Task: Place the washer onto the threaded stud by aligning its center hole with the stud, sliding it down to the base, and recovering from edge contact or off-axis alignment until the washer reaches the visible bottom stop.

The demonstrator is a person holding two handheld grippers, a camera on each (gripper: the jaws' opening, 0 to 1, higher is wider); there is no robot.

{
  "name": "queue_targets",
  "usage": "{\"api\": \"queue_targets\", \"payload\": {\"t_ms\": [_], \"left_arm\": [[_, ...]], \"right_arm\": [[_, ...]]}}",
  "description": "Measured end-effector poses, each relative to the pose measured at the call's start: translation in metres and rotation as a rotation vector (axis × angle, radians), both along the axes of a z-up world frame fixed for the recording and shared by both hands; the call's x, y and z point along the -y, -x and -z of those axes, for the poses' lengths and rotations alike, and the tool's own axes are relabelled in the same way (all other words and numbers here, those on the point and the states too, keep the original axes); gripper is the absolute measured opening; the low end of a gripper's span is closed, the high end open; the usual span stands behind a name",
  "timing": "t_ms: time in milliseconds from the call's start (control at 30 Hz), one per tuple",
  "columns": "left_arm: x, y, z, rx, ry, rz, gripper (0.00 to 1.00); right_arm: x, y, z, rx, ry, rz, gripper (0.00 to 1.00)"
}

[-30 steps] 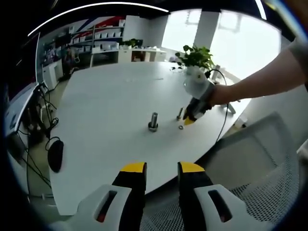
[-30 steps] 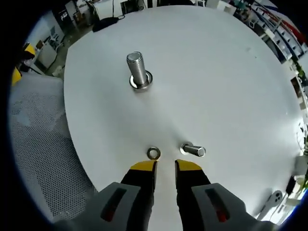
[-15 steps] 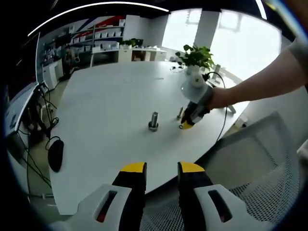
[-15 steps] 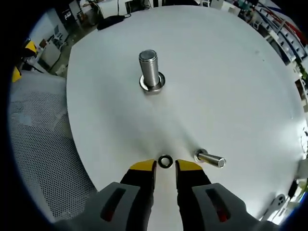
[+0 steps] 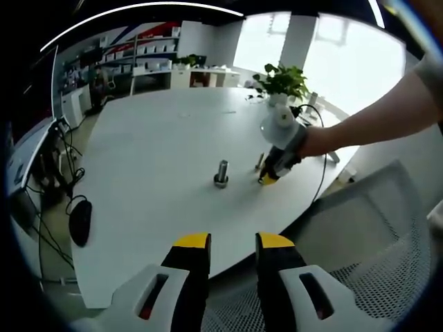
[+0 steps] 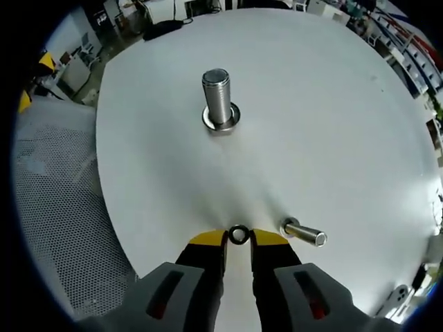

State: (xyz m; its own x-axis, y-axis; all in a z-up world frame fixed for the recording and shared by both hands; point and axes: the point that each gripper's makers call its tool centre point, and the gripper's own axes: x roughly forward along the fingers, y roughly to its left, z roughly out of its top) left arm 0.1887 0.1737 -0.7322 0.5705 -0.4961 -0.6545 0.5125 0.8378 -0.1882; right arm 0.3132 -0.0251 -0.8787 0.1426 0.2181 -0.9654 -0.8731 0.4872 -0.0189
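A thick threaded stud [image 6: 220, 104] stands upright on its wide base on the white table [image 6: 332, 124]. The small dark washer [image 6: 239, 234] lies flat on the table, right between the yellow tips of my right gripper [image 6: 239, 241], which is open around it. A smaller bolt [image 6: 304, 235] lies on its side just right of the washer. In the left gripper view the stud [image 5: 221, 173] stands mid-table, with the right gripper [image 5: 270, 178] tip-down beside it in a person's hand. My left gripper [image 5: 233, 243] hovers open off the table's near edge.
A grey mesh chair [image 6: 55, 207] sits beside the table edge; the chair [image 5: 360, 235] also shows in the left gripper view. A black mouse [image 5: 79, 223] with cables lies at the left, off the table. A potted plant [image 5: 284, 79] stands at the far side.
My right gripper has moved forward until the washer, first ahead of the left tip, lies between both tips. The left gripper has stayed put.
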Motion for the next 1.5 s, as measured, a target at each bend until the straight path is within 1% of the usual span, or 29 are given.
{"api": "queue_targets", "payload": {"t_ms": [200,400,533,733,800,867,1033,1100,1200,1300,1367,1500], "left_arm": [[-0.0001,0.0001,0.0,-0.001,-0.001,-0.002,0.24],[-0.0002,-0.0001,-0.0001,0.0,-0.001,0.0,0.24],[-0.0011,0.0,-0.0001,0.0,-0.001,-0.003,0.24],[-0.0015,0.0,-0.0007,0.0,-0.001,-0.005,0.24],[-0.0019,-0.0004,-0.0009,0.002,-0.001,-0.008,0.24],[-0.002,-0.0006,-0.0008,0.001,-0.001,-0.008,0.24],[-0.0019,-0.0005,-0.0009,0.001,-0.003,-0.01,0.24],[-0.0022,-0.0003,-0.0004,0.0,-0.006,-0.011,0.24],[-0.0025,-0.0005,-0.0005,0.001,-0.005,-0.012,0.24],[-0.0028,-0.0006,-0.0005,0.001,-0.006,-0.013,0.24],[-0.003,-0.0006,-0.0004,0.001,-0.006,-0.014,0.24],[-0.0033,-0.0009,-0.0005,0.002,-0.006,-0.016,0.24]], "right_arm": [[0.0018,0.0015,0.0002,0.008,-0.006,-0.027,0.16],[0.0056,0.0031,0.0004,-0.028,-0.003,-0.03,0.16],[0.0067,0.0046,0.0008,-0.026,0.001,-0.059,0.16],[0.0056,0.004,-0.0001,-0.026,0.0,-0.035,0.16],[0.0043,0.005,-0.0001,-0.03,0.025,-0.052,0.16],[0.0044,0.0032,0.0018,-0.036,0.049,-0.052,0.16],[0.0035,0.0051,0.0014,-0.055,0.139,-0.092,0.16],[0.0033,0.0043,0.0018,-0.051,0.165,-0.12,0.16],[0.002,0.006,0.0017,-0.056,0.189,-0.123,0.16],[0.0028,0.0047,0.0026,-0.063,0.206,-0.134,0.16],[0.0037,0.0041,0.0025,-0.068,0.21,-0.125,0.16],[0.005,0.0037,0.001,-0.076,0.171,-0.073,0.15]]}}
